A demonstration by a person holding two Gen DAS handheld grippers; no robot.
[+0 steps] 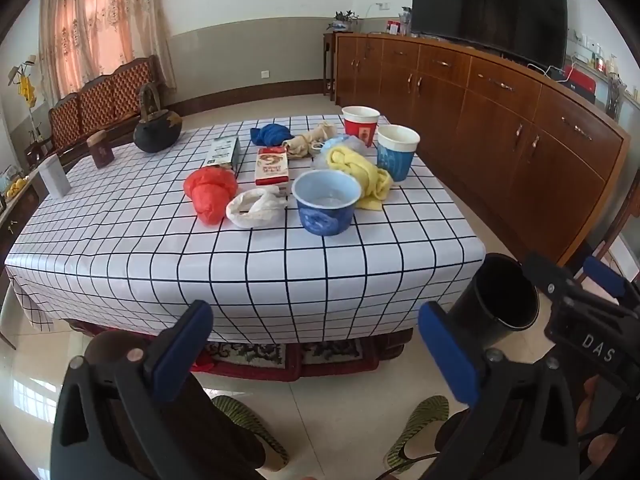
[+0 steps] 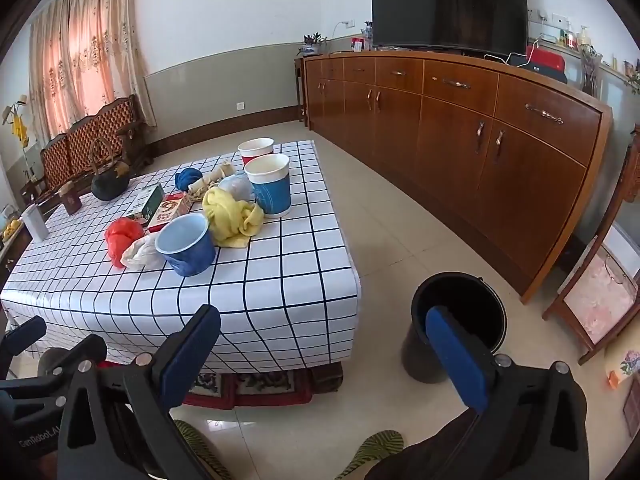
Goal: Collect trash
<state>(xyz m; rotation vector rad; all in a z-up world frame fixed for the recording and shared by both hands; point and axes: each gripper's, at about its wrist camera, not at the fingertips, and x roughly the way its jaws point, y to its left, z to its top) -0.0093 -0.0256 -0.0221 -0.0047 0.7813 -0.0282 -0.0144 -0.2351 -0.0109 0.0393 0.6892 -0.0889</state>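
Trash lies on the checked tablecloth (image 1: 120, 248): a red bag (image 1: 210, 194), a white bag (image 1: 254, 209), a blue bowl cup (image 1: 326, 208), a yellow cloth (image 1: 360, 172), a blue paper cup (image 1: 397, 152), a red paper cup (image 1: 360, 125), a red box (image 1: 272, 166), a blue bag (image 1: 270, 134). A black bin (image 2: 456, 328) stands on the floor right of the table. My left gripper (image 1: 316, 344) is open and empty before the table's front edge. My right gripper (image 2: 324, 352) is open and empty, its right finger over the bin.
A black kettle (image 1: 156, 130), a small brown box (image 1: 100, 152) and a grey box (image 1: 54, 178) stand at the table's left. A long wooden cabinet (image 2: 460, 128) with a TV runs along the right. A wooden stand (image 2: 600, 288) is beyond the bin. My slippers (image 1: 416, 428) are below.
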